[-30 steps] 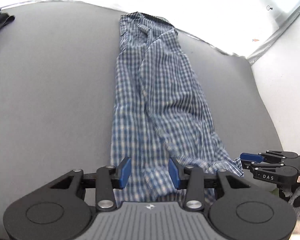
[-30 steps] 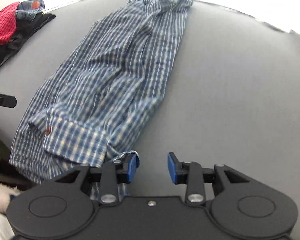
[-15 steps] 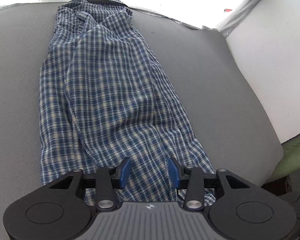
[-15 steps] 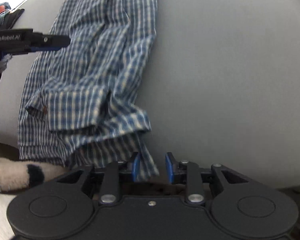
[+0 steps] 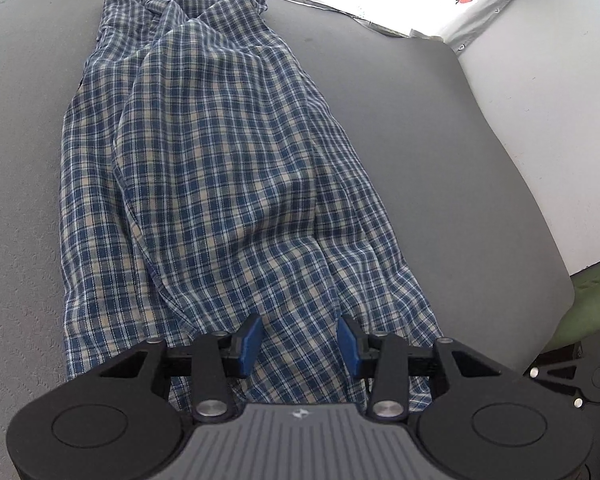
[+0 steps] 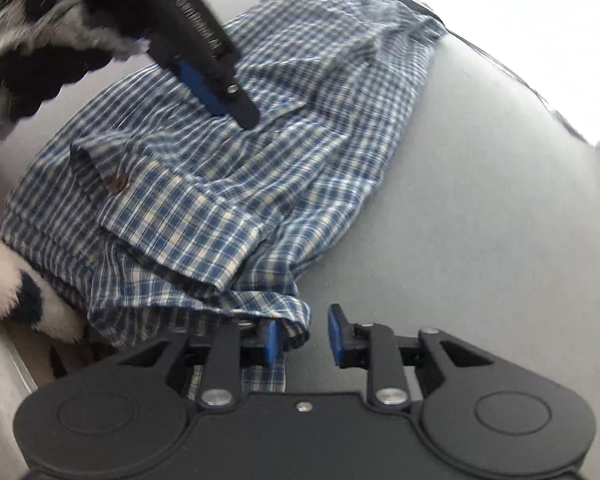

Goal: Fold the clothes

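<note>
A blue and white checked shirt (image 5: 220, 168) lies lengthwise on the grey surface (image 5: 420, 160), collar at the far end, sides folded in. My left gripper (image 5: 299, 340) is open, low over the near hem, cloth showing between its pads. In the right wrist view the shirt (image 6: 268, 152) lies with a buttoned cuff on top. My right gripper (image 6: 302, 340) is open at the hem's right corner, a fold of cloth against its left pad. The left gripper's fingers (image 6: 212, 76) point down at the shirt's middle.
The grey surface ends at a white wall (image 5: 548, 100) on the right, with a green object (image 5: 588, 300) below its corner. A fuzzy black and white sleeve (image 6: 28, 32) holds the left gripper. The surface's near edge (image 6: 4, 320) drops off at the left.
The left gripper has moved closer in over the shirt's hem. The right gripper has shifted so the hem corner sits by its left pad, and its jaws stand slightly wider.
</note>
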Available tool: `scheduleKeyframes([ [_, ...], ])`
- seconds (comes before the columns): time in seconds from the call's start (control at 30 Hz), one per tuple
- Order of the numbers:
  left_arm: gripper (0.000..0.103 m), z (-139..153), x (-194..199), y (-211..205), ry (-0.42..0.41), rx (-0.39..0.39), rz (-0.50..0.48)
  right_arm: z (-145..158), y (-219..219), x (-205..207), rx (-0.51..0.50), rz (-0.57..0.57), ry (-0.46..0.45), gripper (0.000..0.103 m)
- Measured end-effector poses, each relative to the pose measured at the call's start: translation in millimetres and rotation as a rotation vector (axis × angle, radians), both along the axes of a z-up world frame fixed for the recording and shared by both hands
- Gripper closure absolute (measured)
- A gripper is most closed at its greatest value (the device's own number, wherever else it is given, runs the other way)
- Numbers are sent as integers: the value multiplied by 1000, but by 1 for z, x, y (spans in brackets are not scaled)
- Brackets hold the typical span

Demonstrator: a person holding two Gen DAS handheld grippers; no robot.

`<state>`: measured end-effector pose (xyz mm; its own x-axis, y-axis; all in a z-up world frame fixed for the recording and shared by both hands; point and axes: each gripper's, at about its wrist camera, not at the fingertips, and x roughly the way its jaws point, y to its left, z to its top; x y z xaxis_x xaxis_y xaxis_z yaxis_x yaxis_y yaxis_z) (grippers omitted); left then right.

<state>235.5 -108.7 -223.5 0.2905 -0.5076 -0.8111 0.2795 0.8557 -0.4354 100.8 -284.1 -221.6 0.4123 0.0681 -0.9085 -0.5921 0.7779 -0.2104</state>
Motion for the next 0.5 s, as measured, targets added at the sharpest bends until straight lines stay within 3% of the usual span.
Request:
scheduleKeyframes([
  [0.1, 60, -1, -2, -1, -3, 3, 17, 3, -9, -10, 38, 24, 93, 102],
  [0.27, 59, -7, -4, 4, 11, -11, 62, 4, -37, -29, 127, -72, 270, 103],
  [0.4, 59, 0, -9, 11, -14, -10, 85, 23, -57, -20, 143, -179, 244, 98],
  [0.5, 61, 10, -13, 20, -69, 1, 139, 49, -65, -1, 215, -258, 142, 82],
])
